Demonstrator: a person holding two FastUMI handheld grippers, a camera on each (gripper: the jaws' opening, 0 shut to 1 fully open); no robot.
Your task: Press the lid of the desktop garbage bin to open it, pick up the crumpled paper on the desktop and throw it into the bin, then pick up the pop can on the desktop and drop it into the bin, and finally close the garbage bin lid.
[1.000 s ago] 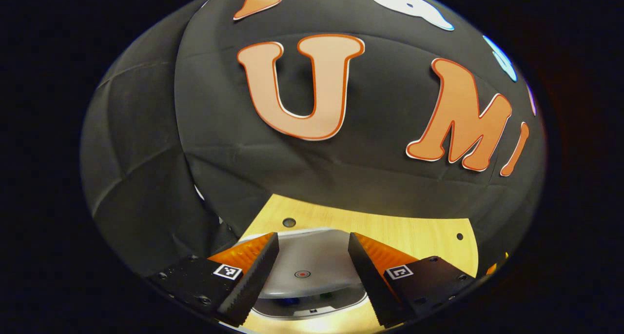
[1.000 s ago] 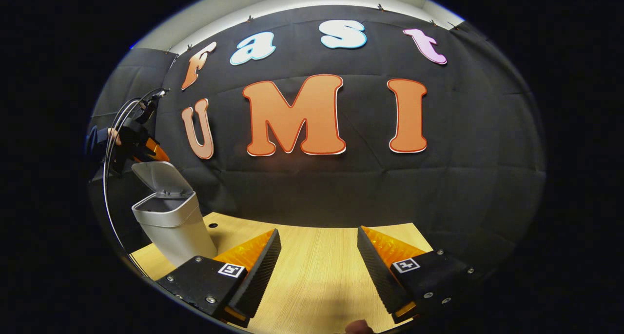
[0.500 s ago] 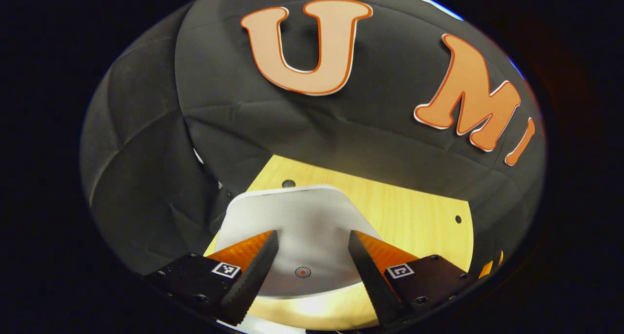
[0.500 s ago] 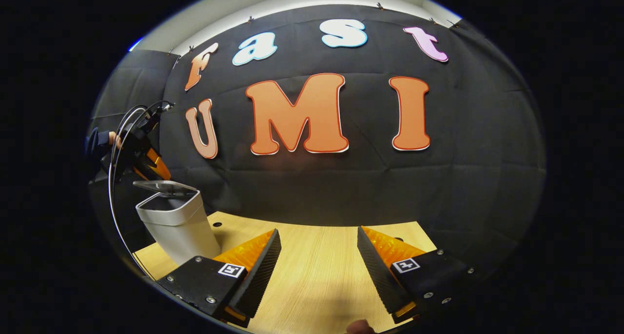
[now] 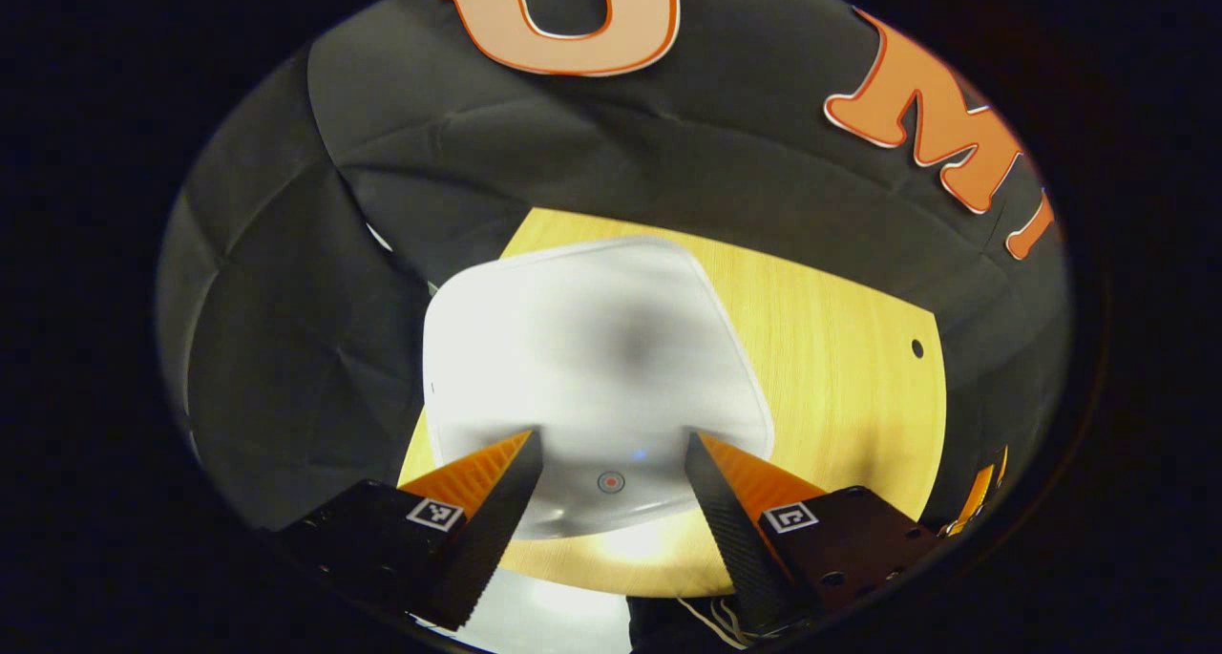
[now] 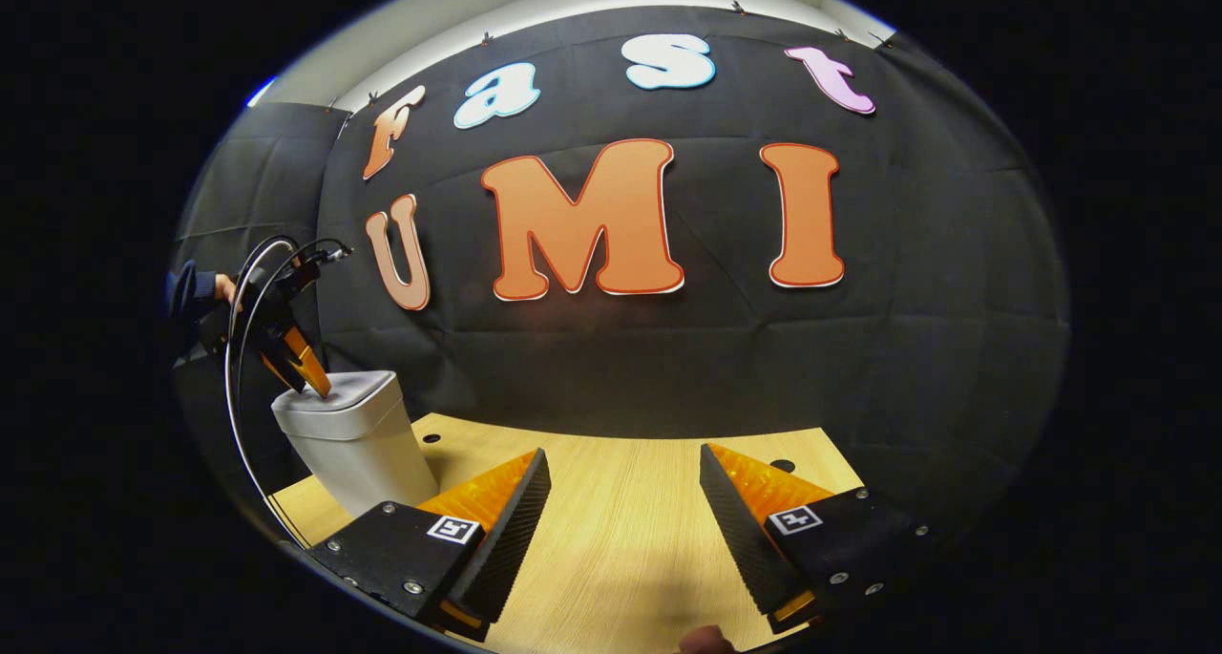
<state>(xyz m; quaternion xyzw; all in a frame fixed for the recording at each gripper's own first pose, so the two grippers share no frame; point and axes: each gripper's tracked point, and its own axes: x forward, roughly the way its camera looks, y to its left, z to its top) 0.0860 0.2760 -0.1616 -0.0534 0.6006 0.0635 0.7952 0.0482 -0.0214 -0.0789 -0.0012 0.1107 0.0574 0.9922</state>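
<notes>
- Left gripper view: the left gripper (image 5: pixel 611 458) points down at the white lid (image 5: pixel 582 368) of the garbage bin, its fingers spread wide with nothing between them. The lid lies flat on the bin, and a small round red mark (image 5: pixel 611 482) near its close edge sits in the gap between the two fingers. The wooden desktop (image 5: pixel 840 348) stretches behind and to the right of the bin.
- Right gripper view: the right gripper (image 6: pixel 625 468) hangs over the bare wooden desktop (image 6: pixel 621 539), fingers wide apart and holding nothing. The garbage bin (image 6: pixel 358 439) stands at the far left of the desktop with its lid down. The left gripper (image 6: pixel 304 372) meets the lid from above, with cables (image 6: pixel 239 348) looping from it and a sleeve (image 6: pixel 189 286) behind.
</notes>
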